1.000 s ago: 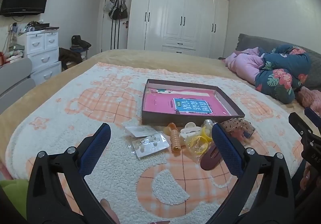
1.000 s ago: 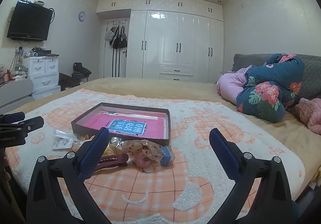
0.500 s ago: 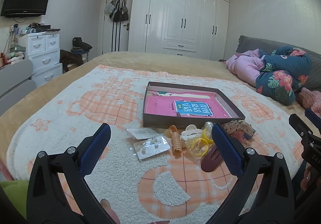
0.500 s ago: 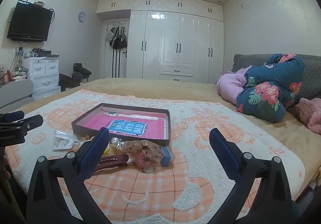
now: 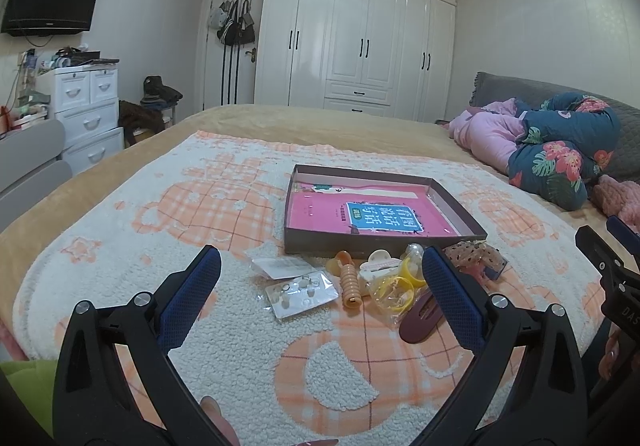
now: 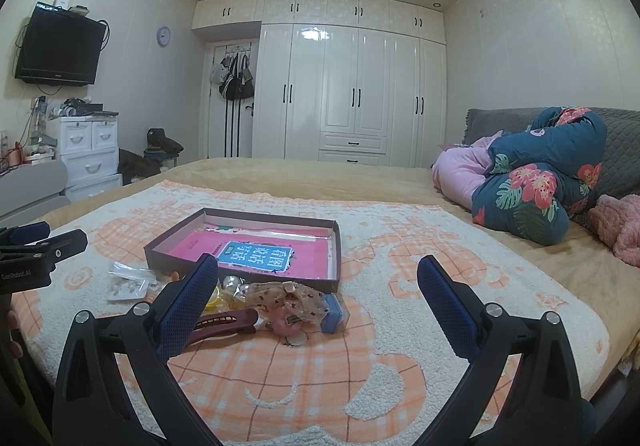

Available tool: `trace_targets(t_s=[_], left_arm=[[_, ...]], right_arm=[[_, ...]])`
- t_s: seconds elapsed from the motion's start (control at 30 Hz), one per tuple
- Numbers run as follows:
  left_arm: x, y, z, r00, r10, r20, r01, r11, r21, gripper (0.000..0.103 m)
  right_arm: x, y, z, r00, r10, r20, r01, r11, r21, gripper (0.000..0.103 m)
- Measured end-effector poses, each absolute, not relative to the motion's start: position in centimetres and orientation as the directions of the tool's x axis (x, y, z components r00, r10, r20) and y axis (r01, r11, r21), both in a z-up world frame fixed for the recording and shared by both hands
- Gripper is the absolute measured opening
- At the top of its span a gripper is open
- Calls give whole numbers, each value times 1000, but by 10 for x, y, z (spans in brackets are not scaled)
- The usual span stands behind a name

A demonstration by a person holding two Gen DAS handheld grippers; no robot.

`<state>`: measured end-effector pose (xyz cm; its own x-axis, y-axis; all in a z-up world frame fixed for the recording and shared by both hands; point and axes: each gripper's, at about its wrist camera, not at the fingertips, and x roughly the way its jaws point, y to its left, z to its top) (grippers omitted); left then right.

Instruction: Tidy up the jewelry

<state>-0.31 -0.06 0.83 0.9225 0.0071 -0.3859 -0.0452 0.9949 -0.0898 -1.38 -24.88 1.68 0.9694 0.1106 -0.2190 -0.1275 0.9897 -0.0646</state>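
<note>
A shallow brown box [image 5: 384, 242] with a pink book inside lies on the bed; it also shows in the right wrist view [image 6: 240, 278]. In front of it lie an earring card in plastic [image 5: 301, 293], an orange spiral hair tie [image 5: 350, 282], a white claw clip [image 5: 379, 265], yellow rings in a bag [image 5: 394, 286], a maroon hair clip [image 5: 420, 318] and a dotted bow [image 6: 288, 298]. My left gripper [image 5: 320, 294] is open and empty, above the blanket short of the pile. My right gripper [image 6: 318, 298] is open and empty, to the right of the pile.
The items rest on a white and orange blanket [image 5: 200, 214] on a tan bed. Folded pink and floral quilts [image 6: 528, 190] lie at the right. White drawers [image 5: 88, 114] and wardrobes [image 6: 352, 98] stand beyond the bed. A blue box [image 6: 334, 312] lies by the bow.
The left wrist view has tilted up slightly, so the box and pile sit lower in the frame. The right gripper has barely moved. Both stay open.
</note>
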Motion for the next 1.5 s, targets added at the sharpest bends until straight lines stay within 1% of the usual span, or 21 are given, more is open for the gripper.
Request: trace_targets(t_s=[0.7, 1.07, 1.5], left_arm=[[-4, 0, 10, 926, 9, -378, -45, 995, -88, 92], [-7, 1, 11, 935, 15, -354, -48, 995, -83, 93], [-7, 6, 10, 933, 25, -358, -63, 994, -94, 92]], right_arm=[[-15, -249, 18, 970, 114, -215, -129, 990, -60, 97], [-17, -250, 21, 971, 120, -208, -135, 989, -59, 97], [-14, -232, 19, 951, 198, -235, -225, 970, -91, 97]])
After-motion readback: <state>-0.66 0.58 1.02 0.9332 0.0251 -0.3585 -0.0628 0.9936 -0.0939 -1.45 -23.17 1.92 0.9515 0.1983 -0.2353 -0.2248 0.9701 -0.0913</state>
